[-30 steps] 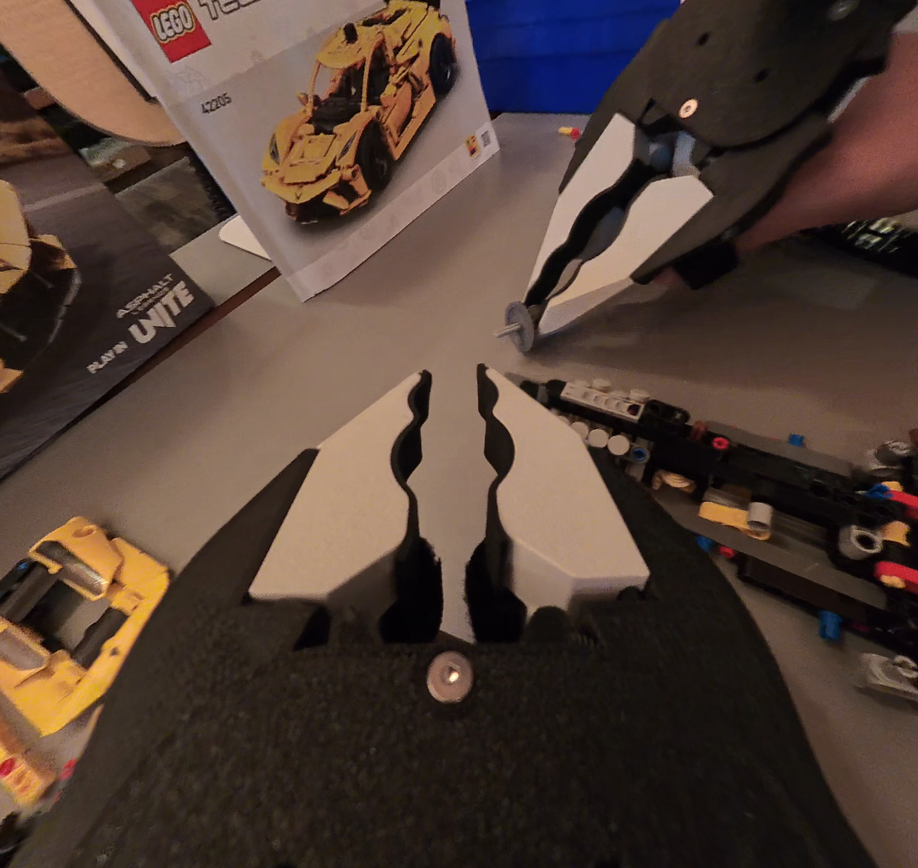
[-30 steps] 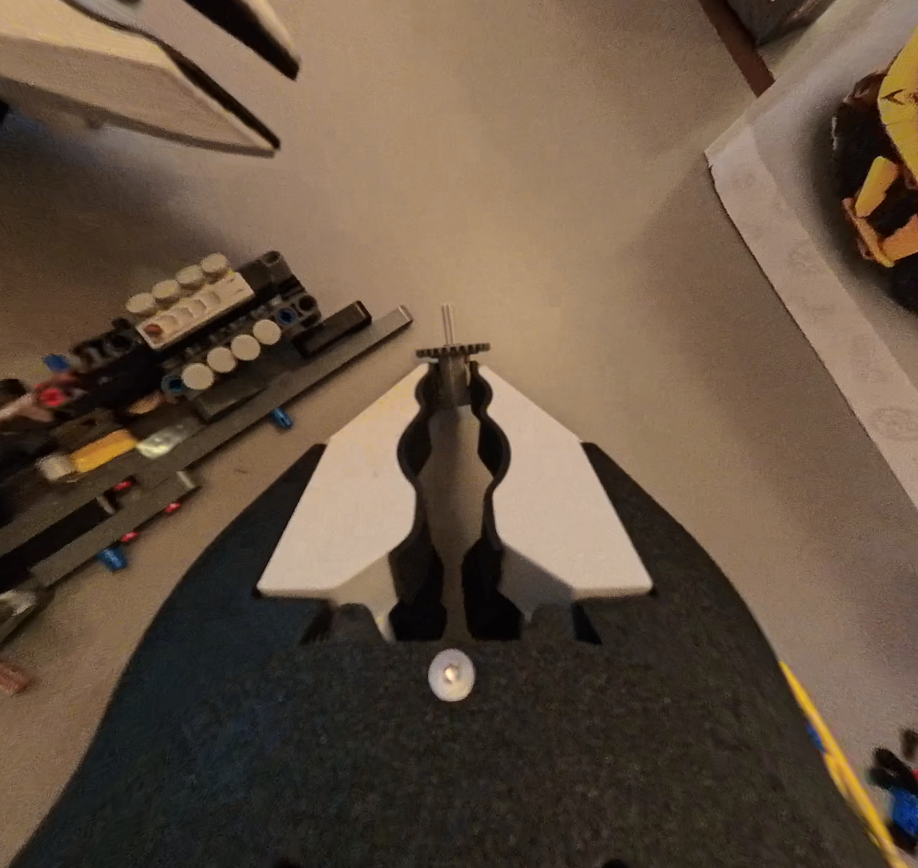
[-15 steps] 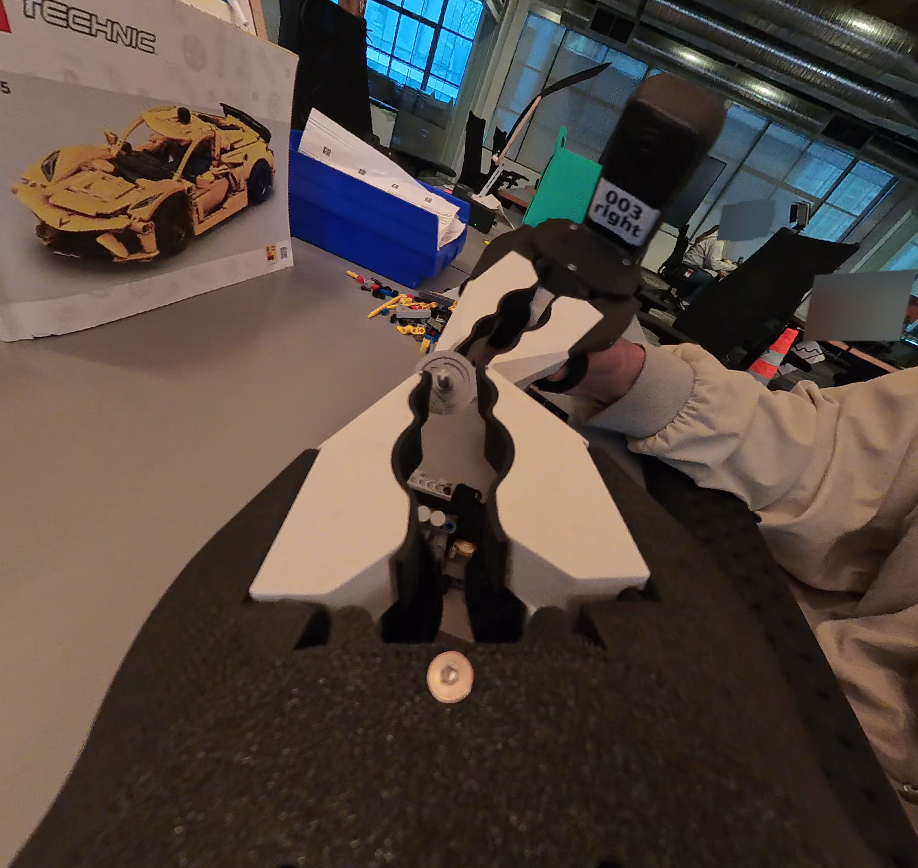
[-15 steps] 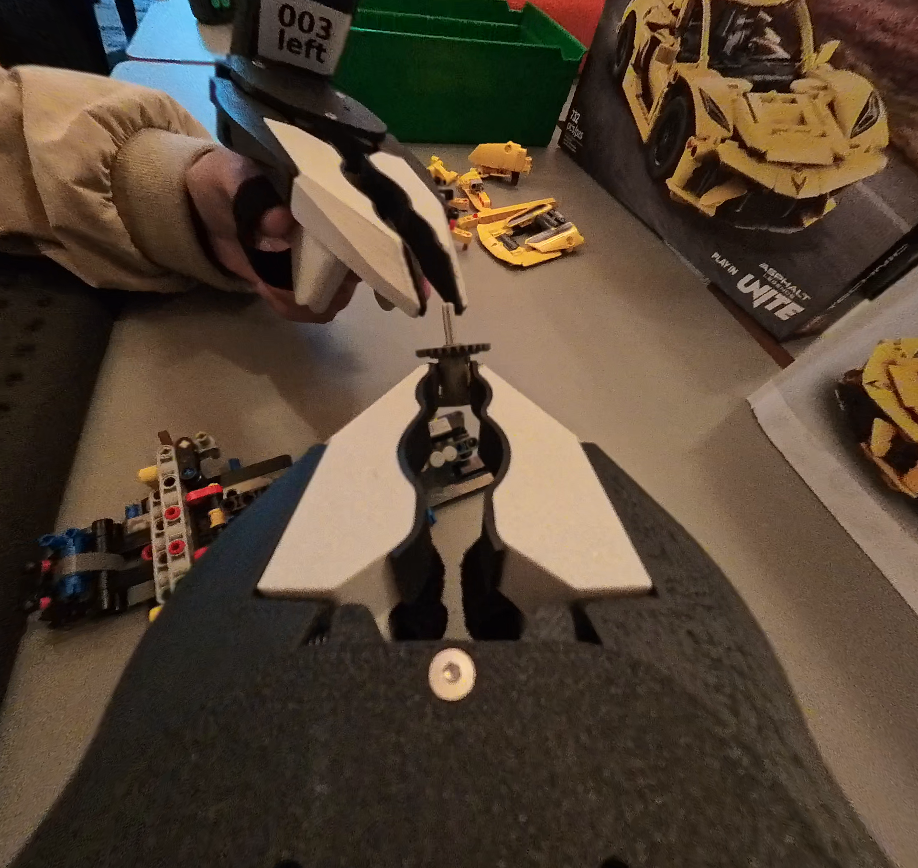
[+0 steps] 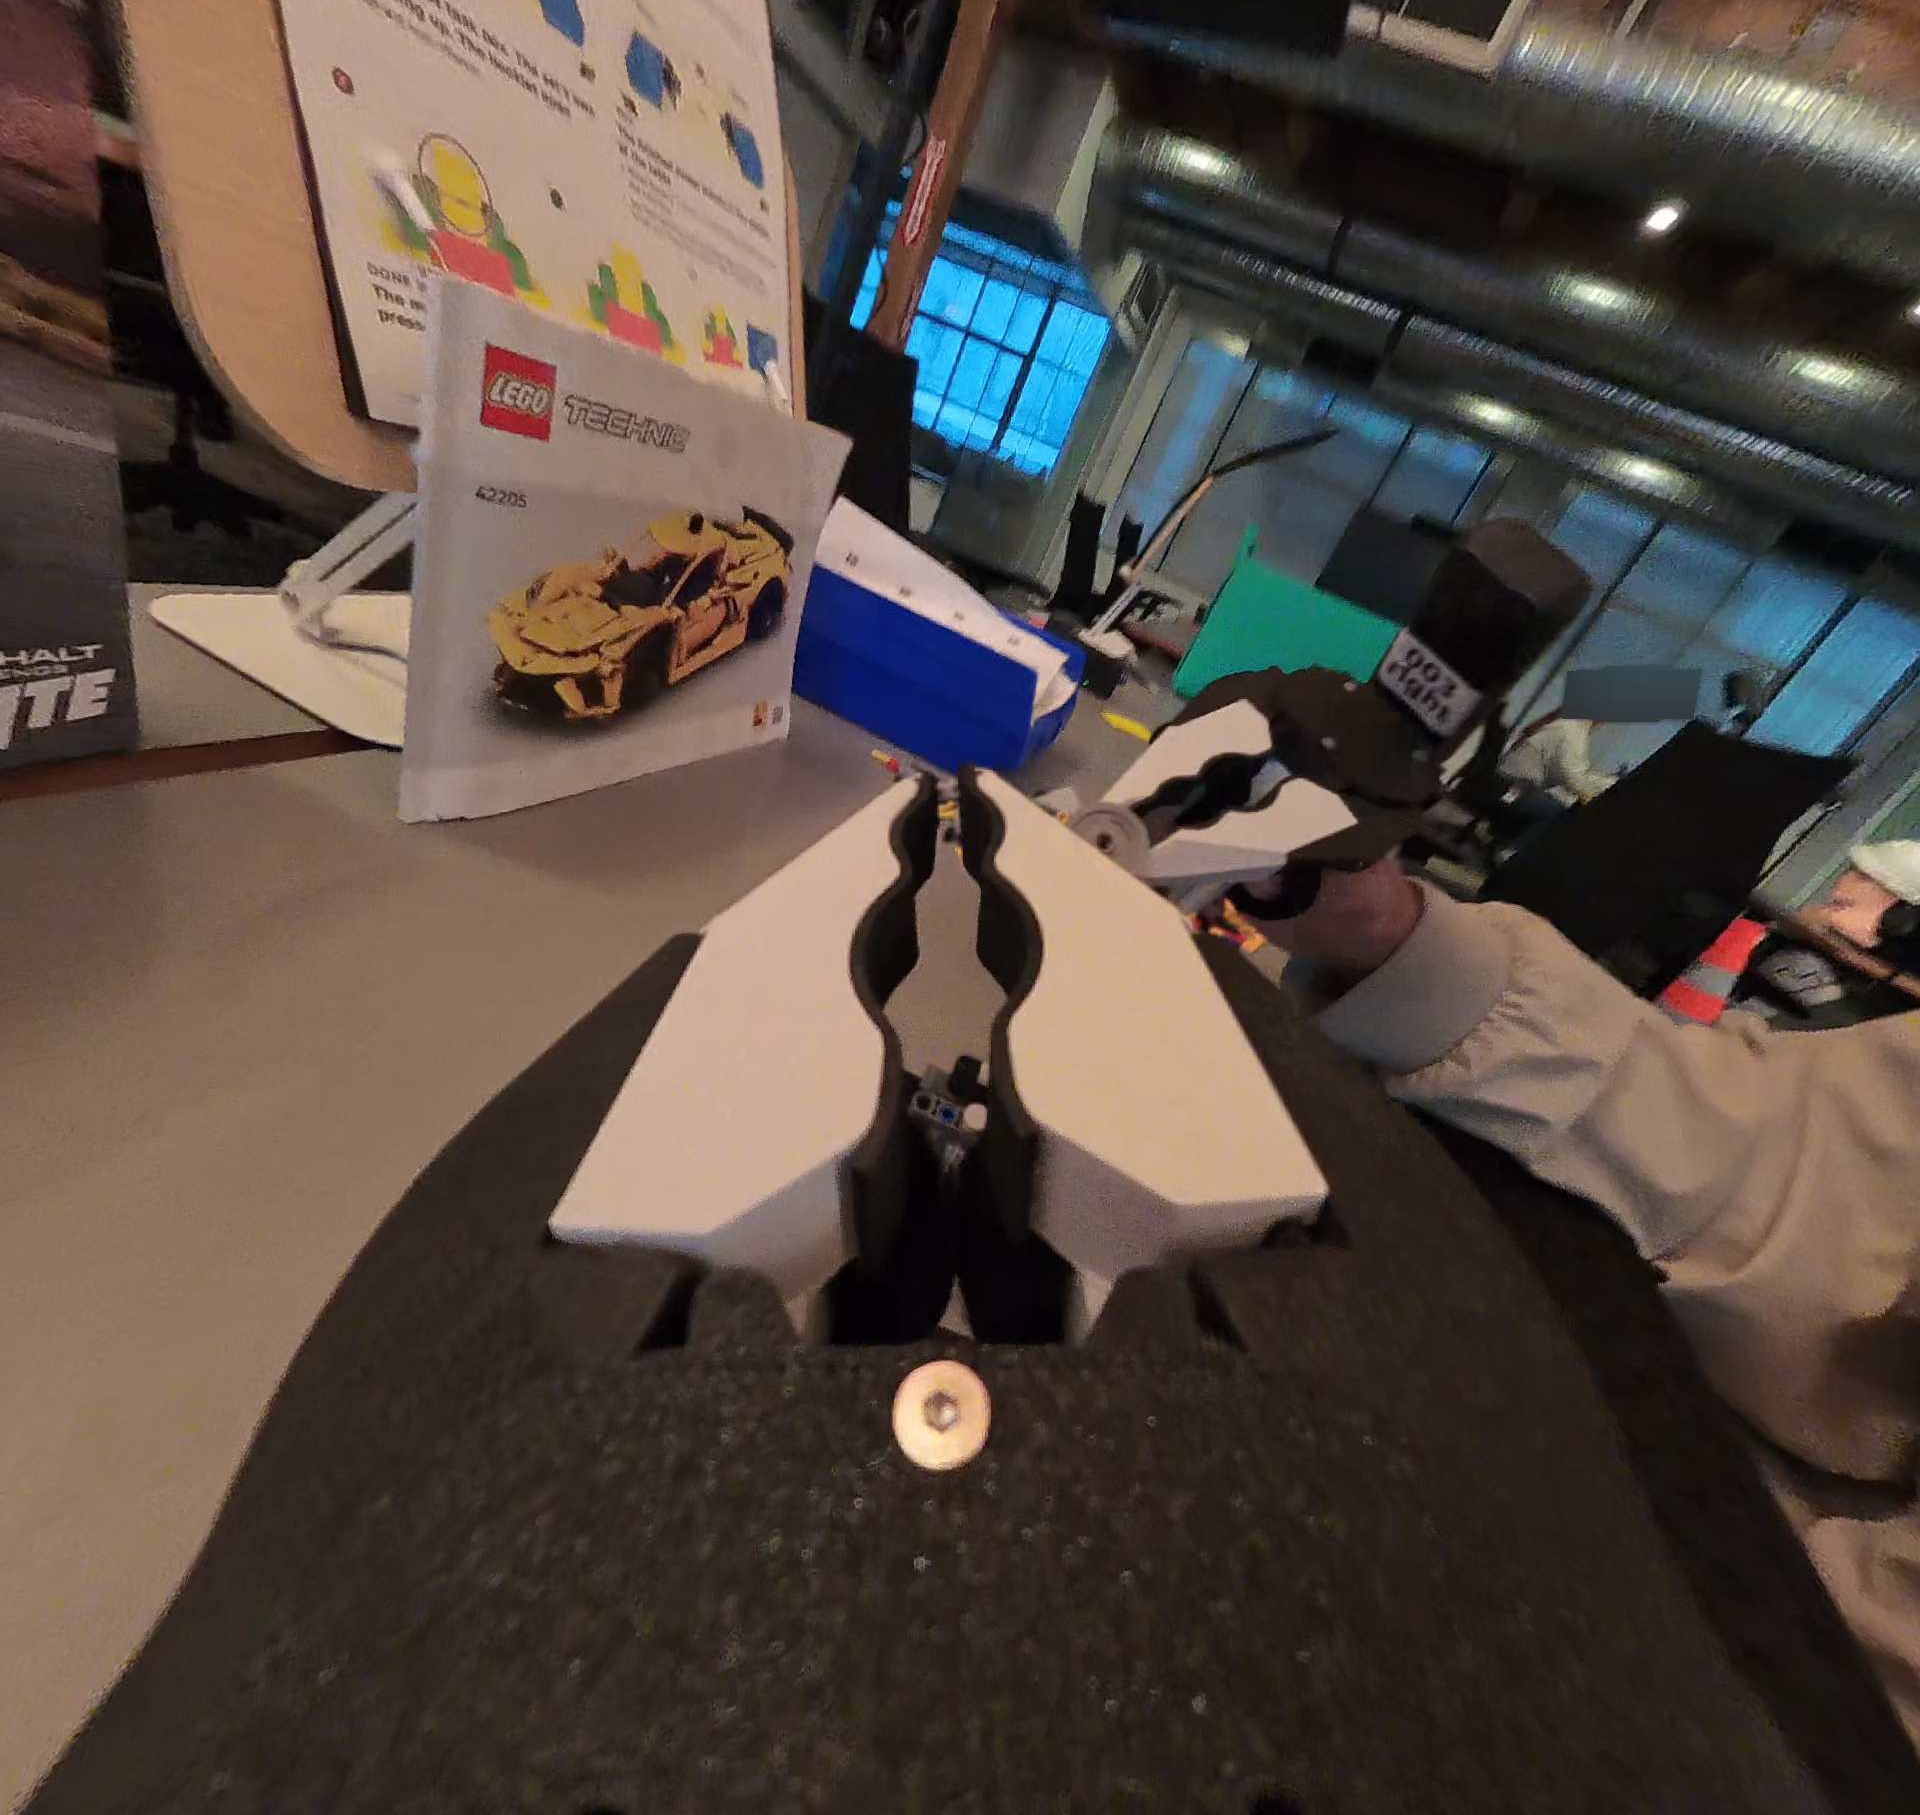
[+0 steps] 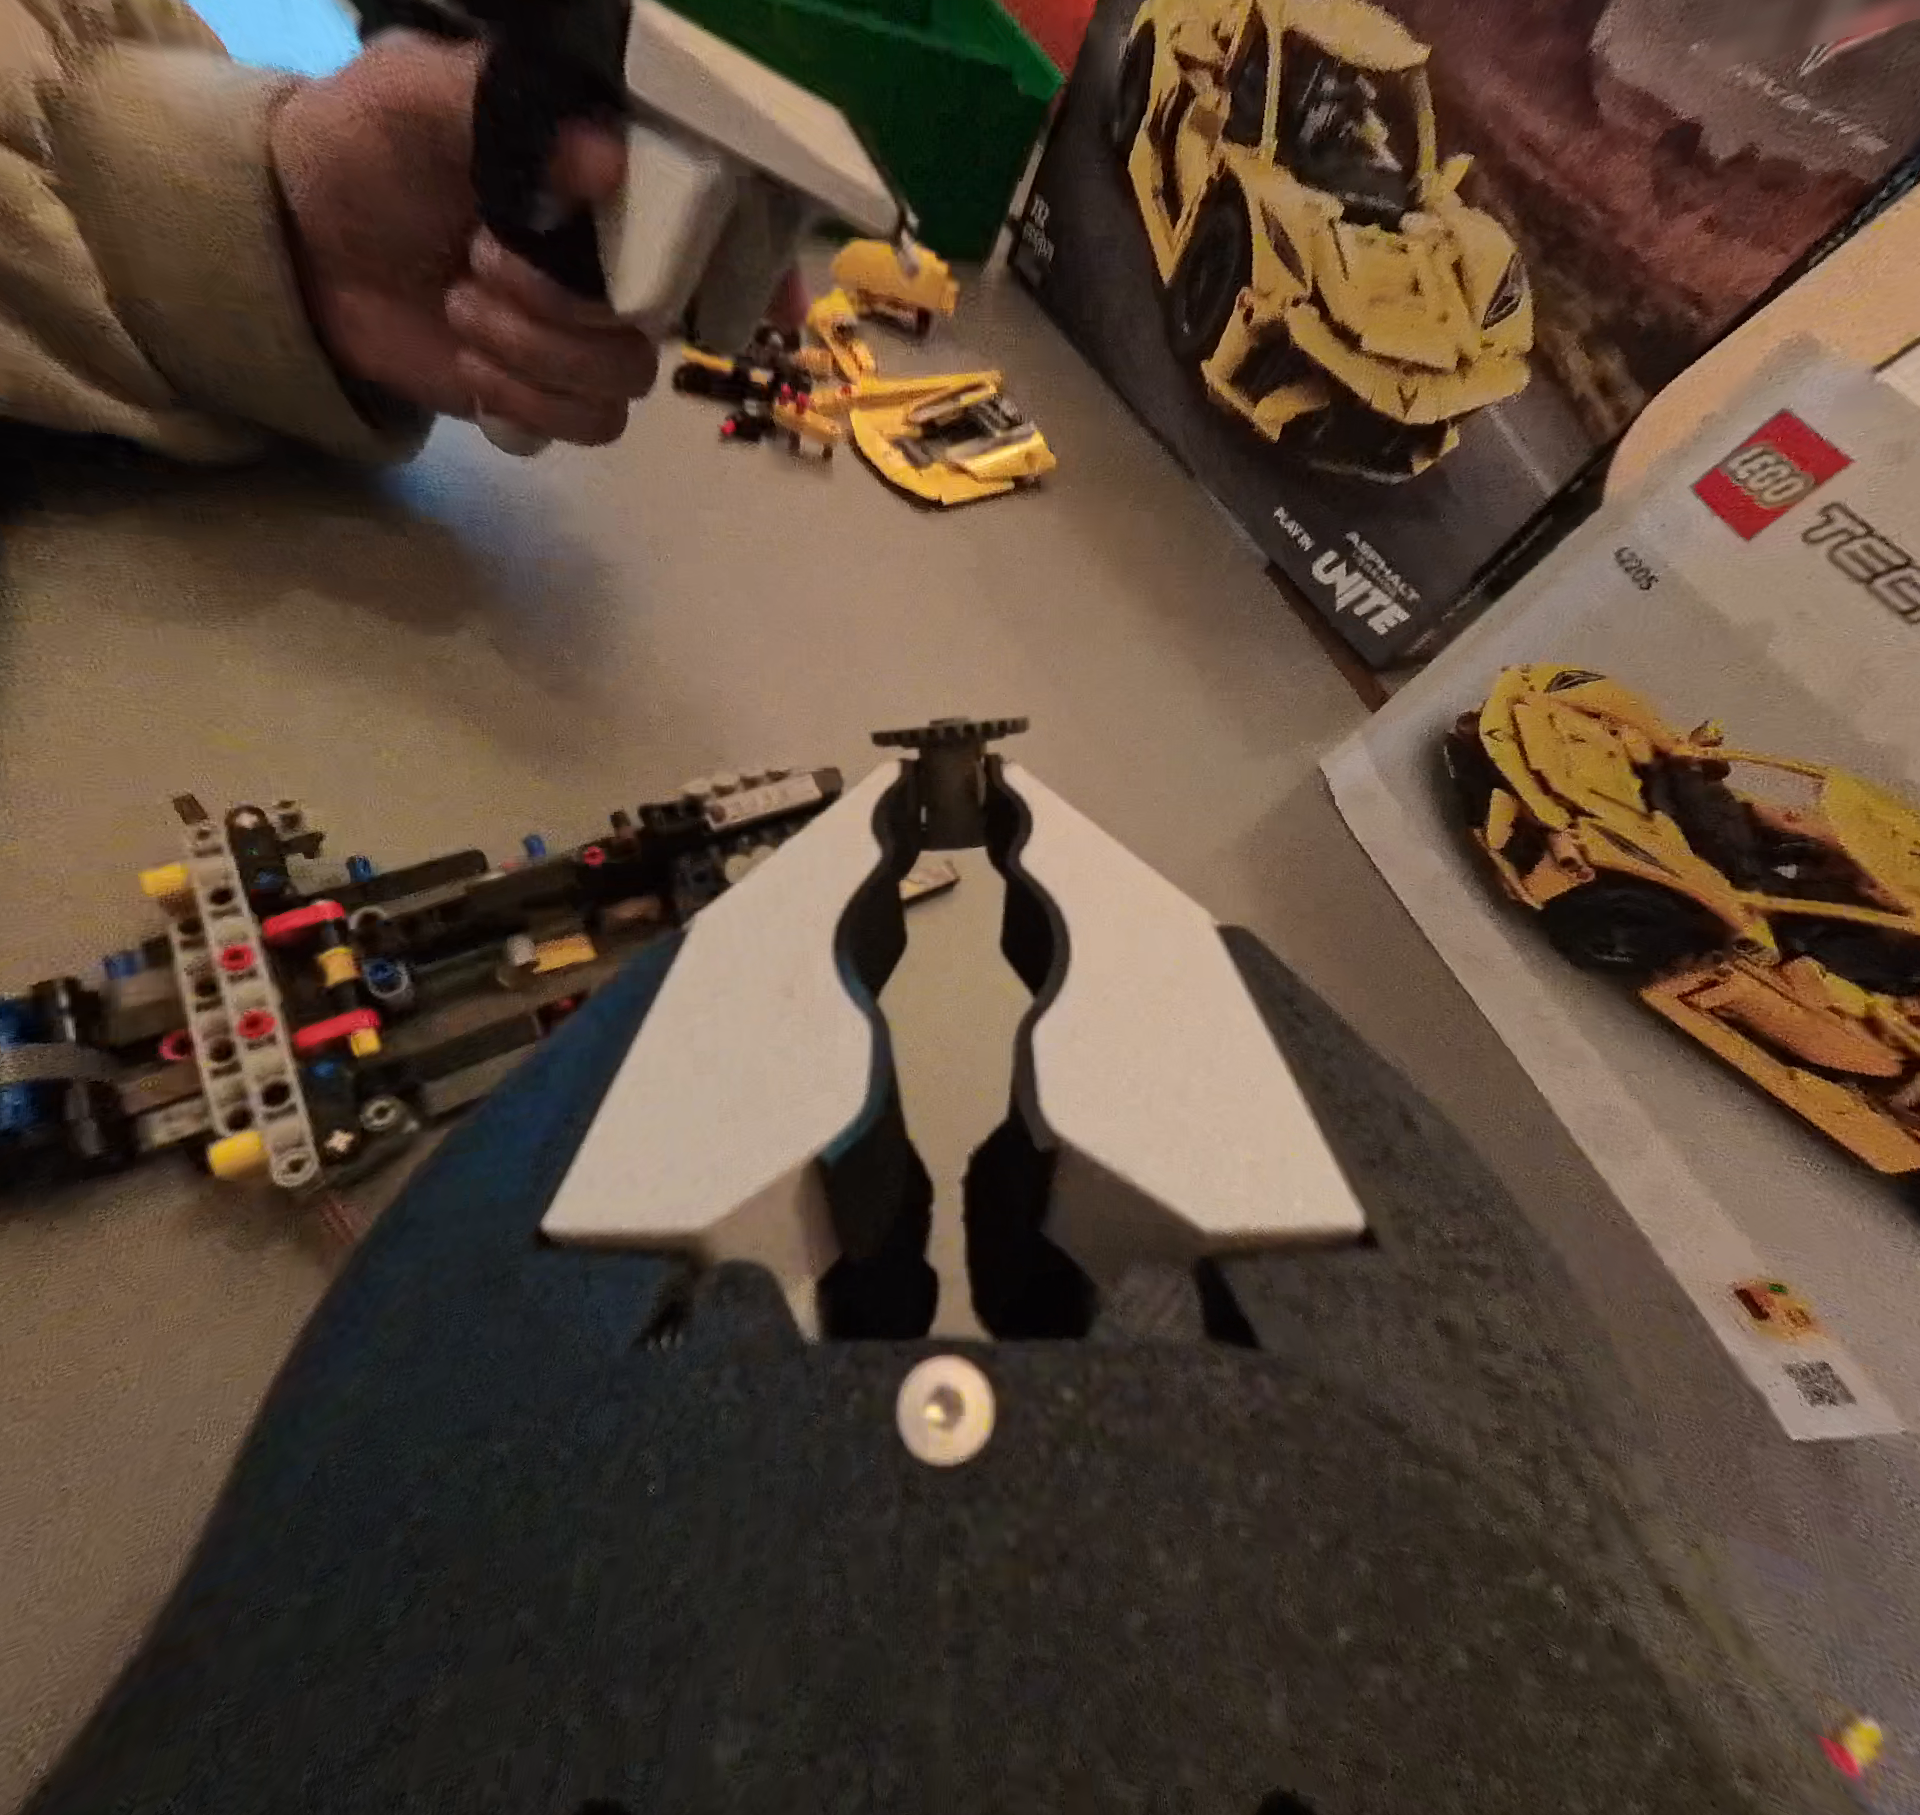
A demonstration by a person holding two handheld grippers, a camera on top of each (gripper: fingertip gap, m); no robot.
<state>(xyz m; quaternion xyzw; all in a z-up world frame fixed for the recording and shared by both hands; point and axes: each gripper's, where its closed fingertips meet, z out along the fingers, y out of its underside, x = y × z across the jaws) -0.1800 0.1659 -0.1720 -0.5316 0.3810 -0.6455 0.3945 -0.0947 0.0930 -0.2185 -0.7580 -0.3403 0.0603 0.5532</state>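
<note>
The thin grey axle (image 6: 906,250) that stood up through the small dark grey toothed gear (image 6: 948,731) half a second ago is gone from it. Your left gripper (image 5: 940,794) has lifted away up and to the left. A short pale pin shows at its tip in the right wrist view, so you appear to have drawn the axle out. Its jaws are pinched almost together, the axle too slight to make out in its own view.

Your right gripper (image 6: 948,763) stays clamped on the gear's hub, held above the table, the toothed rim just past the fingertips.

Below lies a plain grey tabletop (image 5: 260,986). On it are a long black brick-built chassis (image 6: 312,986) with red, blue and yellow pins, loose yellow body panels (image 6: 935,425), a propped instruction booklet (image 5: 603,570) showing a yellow car, a dark printed box (image 6: 1351,259), a blue bin (image 5: 914,685) and a green bin (image 6: 883,51). Beyond is an open workshop with silver ceiling ducts (image 5: 1558,103) and tall blue-lit windows (image 5: 987,352).
</note>
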